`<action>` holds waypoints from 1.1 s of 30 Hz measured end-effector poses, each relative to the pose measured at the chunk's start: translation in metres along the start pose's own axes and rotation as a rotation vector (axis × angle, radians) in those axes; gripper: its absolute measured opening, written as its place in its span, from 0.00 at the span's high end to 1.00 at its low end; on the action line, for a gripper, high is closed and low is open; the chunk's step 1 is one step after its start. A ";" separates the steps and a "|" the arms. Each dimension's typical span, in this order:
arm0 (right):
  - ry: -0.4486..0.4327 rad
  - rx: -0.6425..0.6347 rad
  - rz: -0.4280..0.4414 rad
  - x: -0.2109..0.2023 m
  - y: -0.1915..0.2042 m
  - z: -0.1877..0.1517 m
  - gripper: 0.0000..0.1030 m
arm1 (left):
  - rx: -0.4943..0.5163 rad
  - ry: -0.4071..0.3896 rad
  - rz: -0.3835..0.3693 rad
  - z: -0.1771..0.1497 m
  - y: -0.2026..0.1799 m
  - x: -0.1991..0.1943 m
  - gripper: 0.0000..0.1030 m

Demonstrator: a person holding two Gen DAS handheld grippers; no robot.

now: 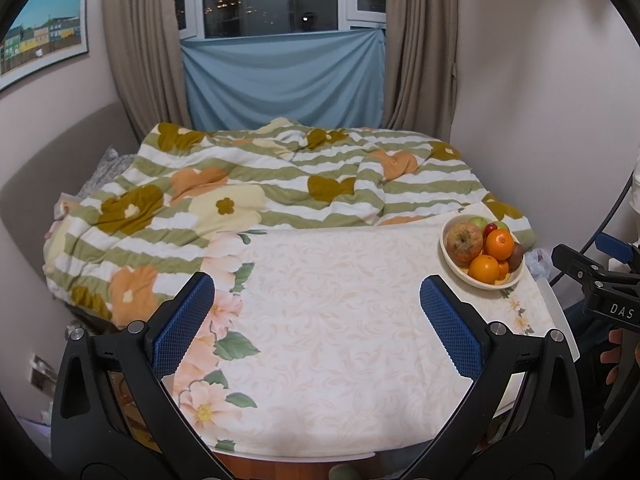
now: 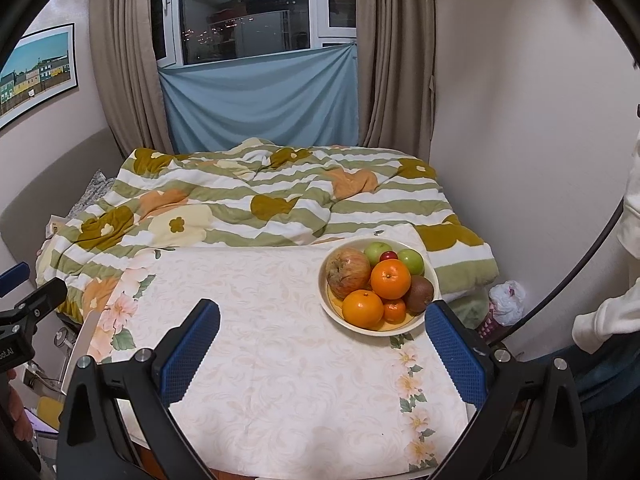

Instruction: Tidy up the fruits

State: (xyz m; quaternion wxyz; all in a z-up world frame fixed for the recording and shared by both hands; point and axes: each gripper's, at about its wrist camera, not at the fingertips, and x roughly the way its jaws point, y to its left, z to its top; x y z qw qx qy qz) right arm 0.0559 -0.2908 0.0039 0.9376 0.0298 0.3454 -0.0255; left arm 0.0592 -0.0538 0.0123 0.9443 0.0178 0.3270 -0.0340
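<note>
At the bottom of my left view, the left gripper (image 1: 316, 300) hangs over the tablecloth (image 1: 328, 344) with its blue pads spread wide and nothing between them. In the right view, the right gripper (image 2: 322, 330) is just as wide apart and empty, its right pad (image 2: 454, 354) just beside the bowl (image 2: 332, 304). The bowl sits right of centre in that view, on the cloth's far right part, and at the right edge of my left view (image 1: 452, 260). I see in it a big apple (image 2: 347, 272), two large oranges (image 2: 391, 278) and a smaller one, a kiwi (image 2: 419, 293), two green fruits and a small red one. Beyond lies a flowered blanket (image 2: 256, 200), then curtains (image 2: 394, 60) and a window (image 2: 244, 12) at the top.
</note>
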 end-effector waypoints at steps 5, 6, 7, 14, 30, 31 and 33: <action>0.000 0.000 -0.001 0.001 -0.001 0.000 0.01 | 0.000 0.000 -0.002 0.000 -0.004 0.002 0.00; 0.000 -0.001 -0.001 0.001 -0.001 0.000 0.01 | 0.000 0.000 -0.002 0.000 -0.003 0.002 0.00; 0.000 -0.001 -0.001 0.001 -0.001 0.000 0.01 | 0.001 0.000 -0.001 -0.001 -0.003 0.001 0.00; -0.002 -0.001 -0.002 0.001 -0.002 0.000 0.01 | 0.001 -0.006 -0.010 -0.002 -0.012 0.005 0.00; -0.012 -0.003 -0.003 -0.001 -0.004 0.004 0.01 | 0.005 -0.051 0.034 -0.010 -0.007 -0.013 0.00; -0.013 -0.003 -0.003 -0.001 -0.005 0.005 0.01 | 0.006 -0.055 0.035 -0.011 -0.004 -0.015 0.00; -0.016 -0.003 -0.004 -0.002 -0.004 0.007 0.01 | 0.008 -0.060 0.036 -0.012 -0.003 -0.018 0.00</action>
